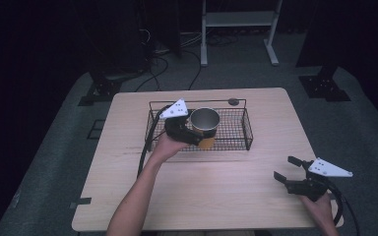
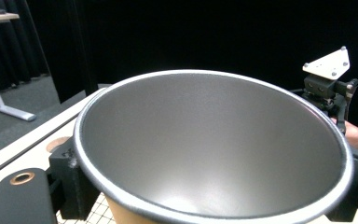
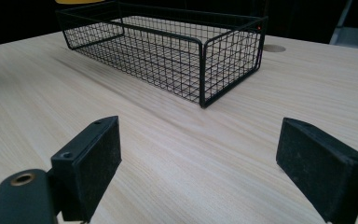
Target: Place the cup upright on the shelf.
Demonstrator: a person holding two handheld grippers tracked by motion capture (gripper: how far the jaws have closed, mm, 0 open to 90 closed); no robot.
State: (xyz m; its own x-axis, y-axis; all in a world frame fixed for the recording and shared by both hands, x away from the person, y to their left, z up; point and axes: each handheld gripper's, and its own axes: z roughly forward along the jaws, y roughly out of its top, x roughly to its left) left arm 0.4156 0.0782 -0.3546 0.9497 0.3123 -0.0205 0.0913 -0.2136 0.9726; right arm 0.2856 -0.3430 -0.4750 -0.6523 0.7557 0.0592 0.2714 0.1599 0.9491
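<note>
We see the left gripper (image 1: 195,136), jaws closed on a metal-lined cup with a yellow-orange outer wall (image 1: 205,123), holding it above the black wire mesh basket (image 1: 236,129), over its left half. The right gripper (image 1: 288,169) rests well outside the basket toward the table's near right corner, jaws wide apart and empty. We judge that releasing while tilted could tip the cup over.

Cup (image 1: 204,119) over basket (image 1: 236,129), table (image 1: 216,196) beneath
</note>
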